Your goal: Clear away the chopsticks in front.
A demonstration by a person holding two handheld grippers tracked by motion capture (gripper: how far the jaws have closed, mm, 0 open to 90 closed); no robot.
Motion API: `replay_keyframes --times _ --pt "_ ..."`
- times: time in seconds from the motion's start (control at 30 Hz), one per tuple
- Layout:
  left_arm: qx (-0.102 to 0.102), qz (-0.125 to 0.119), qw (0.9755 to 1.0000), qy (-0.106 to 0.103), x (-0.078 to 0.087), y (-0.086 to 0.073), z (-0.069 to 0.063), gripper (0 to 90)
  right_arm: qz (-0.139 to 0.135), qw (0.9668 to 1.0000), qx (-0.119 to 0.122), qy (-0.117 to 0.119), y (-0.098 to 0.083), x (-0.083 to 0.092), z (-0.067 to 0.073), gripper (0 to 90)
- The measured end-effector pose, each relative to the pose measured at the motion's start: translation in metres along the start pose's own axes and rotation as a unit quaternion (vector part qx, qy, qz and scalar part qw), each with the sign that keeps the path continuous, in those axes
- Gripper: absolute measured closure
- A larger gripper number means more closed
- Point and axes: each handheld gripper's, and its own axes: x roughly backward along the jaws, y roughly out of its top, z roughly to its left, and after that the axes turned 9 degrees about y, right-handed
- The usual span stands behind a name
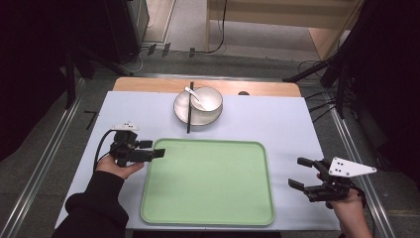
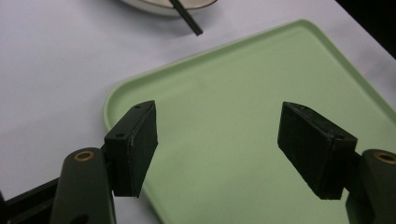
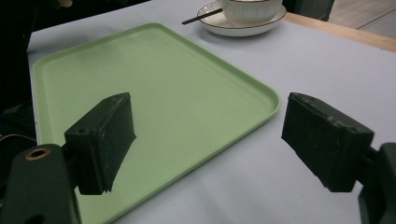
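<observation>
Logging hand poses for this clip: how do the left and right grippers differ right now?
The left gripper reaches over the green tray's left rim; the right gripper sits off its right edge, over the table. The right carries a grey plate. Both are open and empty.

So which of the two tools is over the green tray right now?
The left tool: its tips reach over the left rim of the tray. The right tool sits off the tray's right side, above the bare tablecloth.
</observation>
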Motion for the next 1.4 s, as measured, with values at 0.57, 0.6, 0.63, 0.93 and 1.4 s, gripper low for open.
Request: replay_keyframes --times 0.57,0.6,0.63,0.93,1.4 --pt "-0.010 0.012 0.9999 0.008 -0.026 0.063 -0.007 33.5 0.007 0.9999 -0.004 -0.006 -0.002 0.001 0.000 17.6" --pt "-0.001 0.014 0.9999 -0.006 -0.030 0.065 -0.005 33.8 0.006 1.0000 -0.004 -0.006 -0.002 0.000 0.001 17.6" --pt "0.010 0.009 0.9999 -0.001 -0.035 0.069 -0.003 33.7 0.006 1.0000 -0.003 -0.005 -0.001 0.000 0.001 17.6" --pt "0.004 0.028 0.9984 0.048 -0.064 0.093 -0.002 34.7 0.010 0.9999 0.000 -0.002 -0.001 -0.001 0.001 17.5" --pt "0.011 0.067 0.9909 0.116 -0.114 0.116 -0.001 44.1 0.011 0.9999 -0.005 -0.003 -0.001 -0.001 0.001 17.5"
